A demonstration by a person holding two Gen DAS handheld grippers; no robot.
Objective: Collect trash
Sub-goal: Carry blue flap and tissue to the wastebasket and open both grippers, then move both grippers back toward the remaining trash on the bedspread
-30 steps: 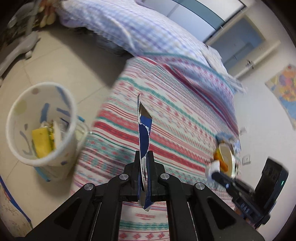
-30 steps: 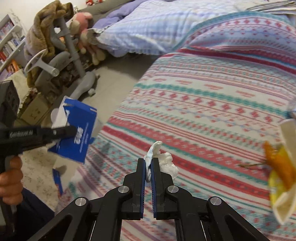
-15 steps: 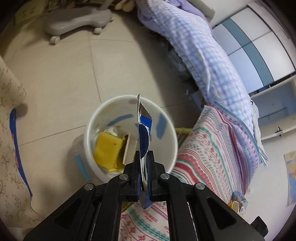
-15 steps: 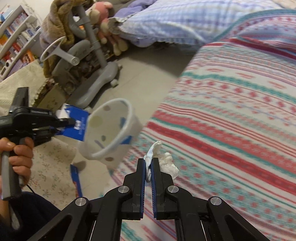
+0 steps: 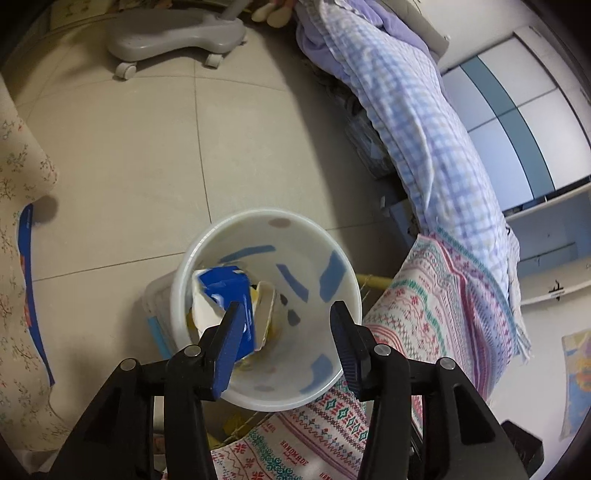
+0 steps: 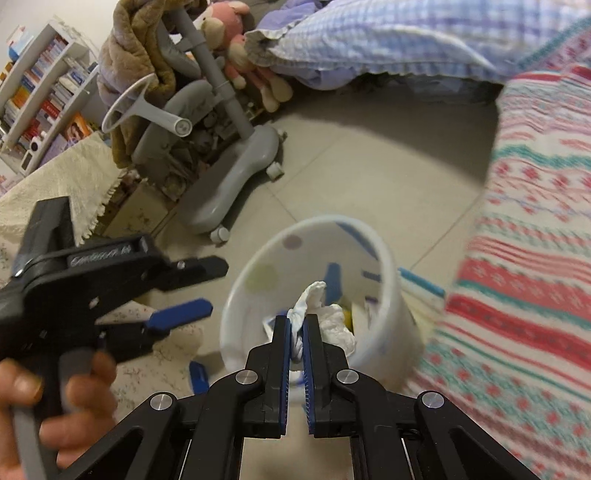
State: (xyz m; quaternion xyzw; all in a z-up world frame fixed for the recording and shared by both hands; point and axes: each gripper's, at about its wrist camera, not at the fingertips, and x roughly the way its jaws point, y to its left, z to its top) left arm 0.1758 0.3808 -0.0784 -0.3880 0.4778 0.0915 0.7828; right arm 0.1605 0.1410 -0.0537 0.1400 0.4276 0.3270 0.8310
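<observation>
— Broadly, what is seen, from the biggest thing down?

— Most of the right side of both views is taken up by a bed under a striped patterned blanket (image 5: 436, 295), with a checked lilac quilt (image 5: 399, 96) draped beyond it. Pale floor tiles (image 5: 147, 147) fill the rest, and a grey wheeled chair base (image 5: 173, 33) is seen at the far edge, with soft toys (image 6: 236, 48) heaped on it in the right wrist view. A bookshelf (image 6: 40, 81) is visible at the far left there.

— And the bin?

— A white waste bin (image 5: 332, 243) with blue and coloured patches is set on the floor just beside the bed's edge. It is viewed from above by the left wrist camera. A blue and white carton (image 5: 221, 295) is lying inside it, against the near-left wall, on top of yellow and pale scraps that cannot be told apart clearly.

— How is the left gripper held?

— The left gripper (image 5: 288, 332) is hung over the bin's mouth with its blue-padded fingers spread wide; nothing is held between them. In the right wrist view it is shown from the side, gripped by a hand (image 6: 55, 398) at the lower left.

— The right one?

— The right gripper (image 6: 295, 325) is pressed together on a crumpled white tissue (image 6: 321, 314), which is pinched at one twisted end and bulges out to the right of the fingers. It is held above the bin's near rim, with the tissue over the opening.
</observation>
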